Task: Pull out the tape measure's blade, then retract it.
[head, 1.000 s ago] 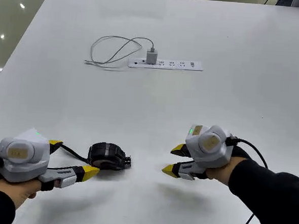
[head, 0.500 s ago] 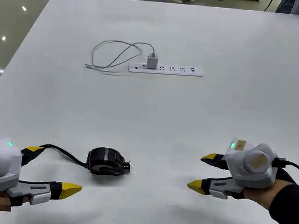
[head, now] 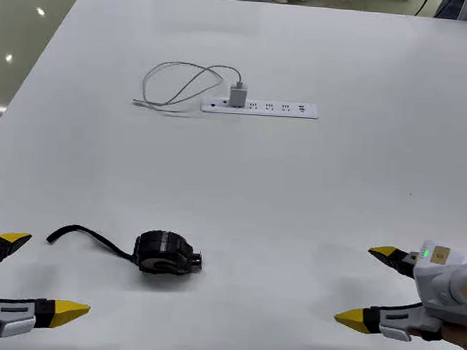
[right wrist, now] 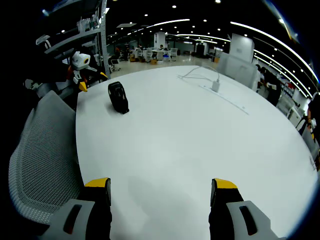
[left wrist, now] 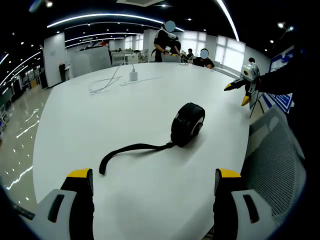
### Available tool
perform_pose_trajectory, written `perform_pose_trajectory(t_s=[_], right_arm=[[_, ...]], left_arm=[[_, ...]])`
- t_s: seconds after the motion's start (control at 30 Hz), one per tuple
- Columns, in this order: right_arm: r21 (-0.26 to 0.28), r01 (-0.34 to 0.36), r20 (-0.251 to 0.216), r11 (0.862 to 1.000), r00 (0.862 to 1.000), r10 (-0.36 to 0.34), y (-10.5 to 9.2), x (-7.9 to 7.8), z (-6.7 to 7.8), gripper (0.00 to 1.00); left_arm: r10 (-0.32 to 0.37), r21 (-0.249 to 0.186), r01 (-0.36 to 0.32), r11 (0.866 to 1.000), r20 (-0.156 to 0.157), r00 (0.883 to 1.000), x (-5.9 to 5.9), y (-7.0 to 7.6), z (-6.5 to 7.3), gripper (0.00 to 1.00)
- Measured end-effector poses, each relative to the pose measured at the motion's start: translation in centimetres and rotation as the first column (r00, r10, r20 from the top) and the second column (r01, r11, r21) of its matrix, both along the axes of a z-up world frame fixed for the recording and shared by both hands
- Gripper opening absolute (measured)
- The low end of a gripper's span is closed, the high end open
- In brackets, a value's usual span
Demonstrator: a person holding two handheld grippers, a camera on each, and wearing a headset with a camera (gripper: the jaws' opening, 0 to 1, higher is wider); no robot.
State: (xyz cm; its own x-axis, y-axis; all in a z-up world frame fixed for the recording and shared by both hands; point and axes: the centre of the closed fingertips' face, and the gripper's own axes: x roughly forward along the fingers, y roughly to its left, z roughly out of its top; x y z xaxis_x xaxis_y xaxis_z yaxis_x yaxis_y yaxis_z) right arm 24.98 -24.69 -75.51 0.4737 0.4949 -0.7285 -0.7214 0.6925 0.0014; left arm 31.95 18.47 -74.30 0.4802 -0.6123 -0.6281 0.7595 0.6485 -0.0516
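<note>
"On the desk (head: 296, 195), toward its near-left part, I record the tape measure (head: 164, 253): a black round case lying by itself, touched by neither tool. Its black strap (head: 79, 234) trails away to the left across the white surface and ends in a small loop."

"State of the tools?"

"I find the left hand-held gripper (head: 41, 275) released, its yellow-tipped jaws spread wide and holding nothing. It hovers at the near-left edge, apart from the case, with the strap's loop just beyond its upper tip. In the left gripper view the case sits ahead, between the two jaw tips and well beyond them. The right hand-held gripper (head: 367, 285) is likewise released and empty, low at the near-right, well apart from the tape measure."

"And the blade?"

"A small dark tab shows at the case's right end. I cannot tell more at this size."

"Other items?"

"A white power strip (head: 260, 108) lies farther back on the desk, with a white charger (head: 238, 93) plugged into its left end. A pale cable (head: 180, 80) loops away from the charger to the left."
</note>
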Motion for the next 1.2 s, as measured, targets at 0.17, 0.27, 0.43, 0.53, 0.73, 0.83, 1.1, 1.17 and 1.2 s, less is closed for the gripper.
perform_pose_trajectory(t_s=[0.17, 0.27, 0.43, 0.53, 0.73, 0.83, 1.1, 1.17, 1.2], right_arm=[[0.006, 0.017, 0.016, 1.000, 1.000, -0.017, -0.9, -0.2, 0.2, 0.90], [-0.006, 0.029, 0.032, 1.000, 0.999, -0.029, -1.4, -0.4, 0.2, 0.99], [-0.002, 0.044, 0.018, 0.999, 0.999, -0.044, -2.2, -1.3, 0.2, 0.99], [0.009, 0.049, 0.019, 0.999, 0.999, -0.049, -2.2, -1.6, 0.6, 0.99], [0.009, 0.046, 0.016, 0.999, 0.999, -0.046, -2.8, -2.0, 0.6, 0.99], [0.008, 0.038, 0.016, 0.999, 0.999, -0.038, -2.9, -2.3, 0.7, 0.99], [0.010, 0.039, 0.016, 0.999, 0.999, -0.039, -3.3, -2.8, 0.8, 0.99], [0.012, 0.043, 0.012, 0.999, 0.999, -0.043, -3.4, -2.8, 0.8, 0.99], [0.012, 0.042, 0.012, 0.999, 0.999, -0.042, -3.4, -2.8, 0.8, 0.99]], left_arm=[[0.002, -0.004, -0.002, 1.000, 0.015, 1.000, -0.1, 0.8, 0.3, 0.99], [0.005, -0.001, -0.005, 1.000, 0.015, 1.000, -0.2, 1.0, 0.3, 0.99], [0.005, 0.010, -0.005, 1.000, 0.036, 0.999, -0.4, 1.0, 0.6, 0.99], [-0.007, 0.013, 0.006, 1.000, 0.026, 1.000, -0.8, 0.8, 0.4, 0.99], [-0.021, 0.032, 0.020, 0.999, 0.022, 1.000, -1.4, 0.5, 0.3, 0.99], [-0.018, 0.030, 0.018, 0.999, 0.026, 0.999, -1.4, 0.5, 0.4, 0.99], [-0.009, 0.032, 0.008, 0.999, 0.028, 1.000, -1.2, 0.7, 0.2, 0.99], [-0.008, 0.035, 0.007, 0.999, 0.025, 1.000, -1.4, 0.7, 0.0, 0.99], [-0.009, 0.033, 0.009, 0.999, 0.024, 1.000, -1.4, 0.6, 0.0, 0.99]])
